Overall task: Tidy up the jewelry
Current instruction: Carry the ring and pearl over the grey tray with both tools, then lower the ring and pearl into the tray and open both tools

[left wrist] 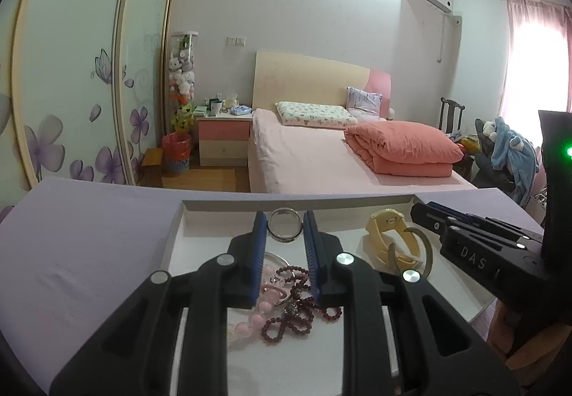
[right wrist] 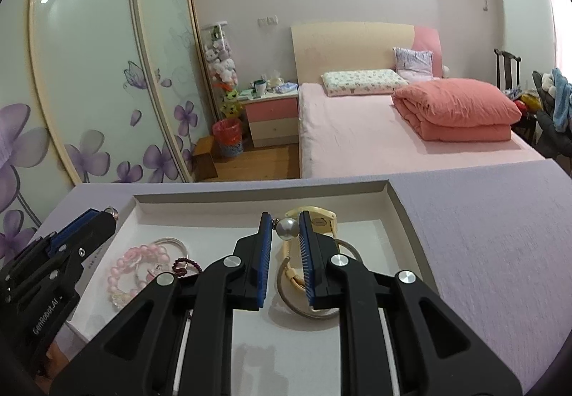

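A silver ring (left wrist: 284, 224) is pinched in the left hand-held gripper (left wrist: 285, 217) above the white tray (left wrist: 171, 242). The right hand-held gripper (right wrist: 286, 228) grips a pearl (right wrist: 289, 228) over the tray's yellow watch (right wrist: 321, 219). Bead bracelets (left wrist: 296, 310) lie inside the tray on the bench (left wrist: 82, 235).

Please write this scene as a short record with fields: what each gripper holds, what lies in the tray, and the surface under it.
left gripper: jaws shut on a silver ring
right gripper: jaws shut on a pearl piece
tray: white, shallow, open
in tray: pink bead bracelet, dark red bead string, yellow watch, thin metal bangle
surface: lilac table
background: bed with folded coral quilt
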Action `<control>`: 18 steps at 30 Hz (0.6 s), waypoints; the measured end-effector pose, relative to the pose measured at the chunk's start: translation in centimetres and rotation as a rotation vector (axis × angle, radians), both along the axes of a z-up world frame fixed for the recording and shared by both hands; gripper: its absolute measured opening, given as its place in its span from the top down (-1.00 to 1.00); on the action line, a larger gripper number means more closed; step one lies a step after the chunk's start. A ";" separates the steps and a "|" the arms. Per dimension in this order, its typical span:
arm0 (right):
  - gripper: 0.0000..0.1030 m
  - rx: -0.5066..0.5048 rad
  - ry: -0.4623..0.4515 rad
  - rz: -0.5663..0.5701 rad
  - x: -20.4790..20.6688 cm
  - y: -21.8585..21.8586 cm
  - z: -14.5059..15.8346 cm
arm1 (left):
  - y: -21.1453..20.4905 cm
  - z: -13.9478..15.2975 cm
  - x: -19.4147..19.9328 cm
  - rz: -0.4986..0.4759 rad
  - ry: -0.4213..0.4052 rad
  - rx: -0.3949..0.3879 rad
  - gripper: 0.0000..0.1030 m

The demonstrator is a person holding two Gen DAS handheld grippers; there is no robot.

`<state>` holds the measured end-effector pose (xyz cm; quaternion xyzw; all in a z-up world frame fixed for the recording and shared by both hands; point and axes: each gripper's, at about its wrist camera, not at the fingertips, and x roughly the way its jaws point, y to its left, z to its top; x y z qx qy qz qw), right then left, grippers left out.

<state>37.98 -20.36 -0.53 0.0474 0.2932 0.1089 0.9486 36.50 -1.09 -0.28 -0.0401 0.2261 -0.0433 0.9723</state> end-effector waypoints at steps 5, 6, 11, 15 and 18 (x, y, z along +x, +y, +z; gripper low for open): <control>0.63 -0.006 0.021 0.001 0.2 -0.1 -0.3 | 0.3 -0.6 0.4 0.009 0.019 -0.013 0.54; 0.53 -0.002 0.025 -0.004 0.2 -0.3 -0.4 | 0.6 -0.6 0.6 0.013 0.021 -0.015 0.47; 0.28 0.007 0.018 -0.014 -0.1 -0.6 -0.5 | 1.0 -0.8 0.5 0.028 0.023 -0.023 0.31; 0.28 0.008 0.014 -0.012 -0.2 -0.6 -0.4 | 1.0 -0.9 0.3 0.031 0.030 -0.022 0.30; 0.28 0.006 0.010 -0.010 -0.3 -0.6 -0.4 | 1.0 -0.9 0.4 0.033 0.030 -0.021 0.30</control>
